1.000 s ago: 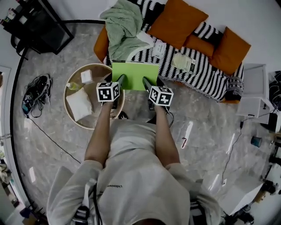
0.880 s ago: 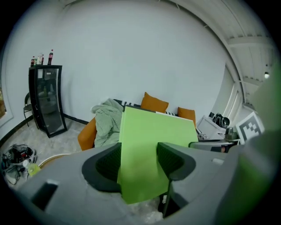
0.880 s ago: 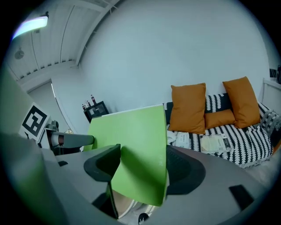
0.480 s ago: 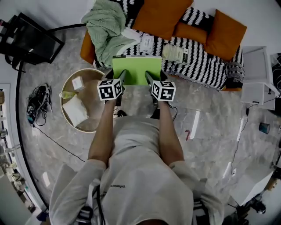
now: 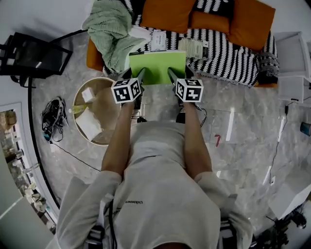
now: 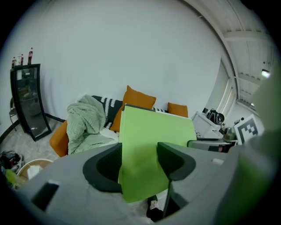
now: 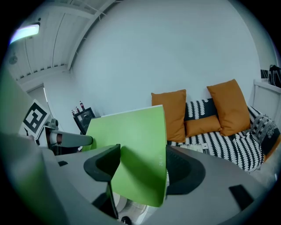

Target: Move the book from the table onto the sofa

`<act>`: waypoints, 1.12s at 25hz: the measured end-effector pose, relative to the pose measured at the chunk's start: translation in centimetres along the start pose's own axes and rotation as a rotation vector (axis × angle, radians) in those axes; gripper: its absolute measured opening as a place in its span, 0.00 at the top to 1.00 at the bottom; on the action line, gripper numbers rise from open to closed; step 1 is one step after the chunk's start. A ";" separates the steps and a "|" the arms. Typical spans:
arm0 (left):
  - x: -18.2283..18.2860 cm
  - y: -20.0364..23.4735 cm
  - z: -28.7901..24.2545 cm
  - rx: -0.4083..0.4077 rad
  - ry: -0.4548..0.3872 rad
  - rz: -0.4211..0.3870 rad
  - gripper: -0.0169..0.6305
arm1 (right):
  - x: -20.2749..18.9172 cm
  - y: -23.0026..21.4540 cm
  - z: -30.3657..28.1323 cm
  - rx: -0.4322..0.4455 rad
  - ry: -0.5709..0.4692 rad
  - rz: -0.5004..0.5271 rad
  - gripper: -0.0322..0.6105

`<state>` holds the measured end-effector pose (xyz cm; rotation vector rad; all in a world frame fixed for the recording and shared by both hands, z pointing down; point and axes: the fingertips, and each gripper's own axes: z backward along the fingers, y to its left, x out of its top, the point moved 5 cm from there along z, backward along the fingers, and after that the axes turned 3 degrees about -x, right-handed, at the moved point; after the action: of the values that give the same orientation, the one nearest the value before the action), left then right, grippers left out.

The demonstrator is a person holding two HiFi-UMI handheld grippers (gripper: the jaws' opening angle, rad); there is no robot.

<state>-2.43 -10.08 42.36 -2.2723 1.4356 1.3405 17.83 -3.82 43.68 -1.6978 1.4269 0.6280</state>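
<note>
A bright green book point(image 5: 157, 66) is held flat in the air between both grippers, right at the front edge of the striped sofa point(image 5: 228, 61). My left gripper point(image 5: 138, 78) is shut on the book's near left edge, and my right gripper point(image 5: 173, 77) is shut on its near right edge. In the left gripper view the green book point(image 6: 149, 149) fills the space between the jaws of the left gripper point(image 6: 140, 165). In the right gripper view the book point(image 7: 131, 151) sits clamped in the right gripper point(image 7: 140, 169), with the sofa point(image 7: 228, 145) beyond.
On the sofa lie a green blanket point(image 5: 112, 30), orange cushions point(image 5: 167, 14), a white paper point(image 5: 157, 41) and a pale booklet point(image 5: 192, 48). A round wooden table point(image 5: 80, 101) with white items stands at left. A black rack point(image 5: 34, 53) and cables point(image 5: 52, 116) lie further left; white furniture point(image 5: 295, 58) at right.
Both grippers have carried the book forward, from beside the round table to the sofa's front edge. The sofa now sits closer and higher in the head view.
</note>
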 end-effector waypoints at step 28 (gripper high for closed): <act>0.9 -21.4 -13.7 -0.106 0.058 -0.065 0.59 | 1.9 -23.9 7.9 -0.106 0.001 -0.086 0.47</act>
<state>22.75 -6.44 42.94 -2.4204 1.3253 1.3734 42.29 2.33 44.20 -1.8317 1.3338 0.6656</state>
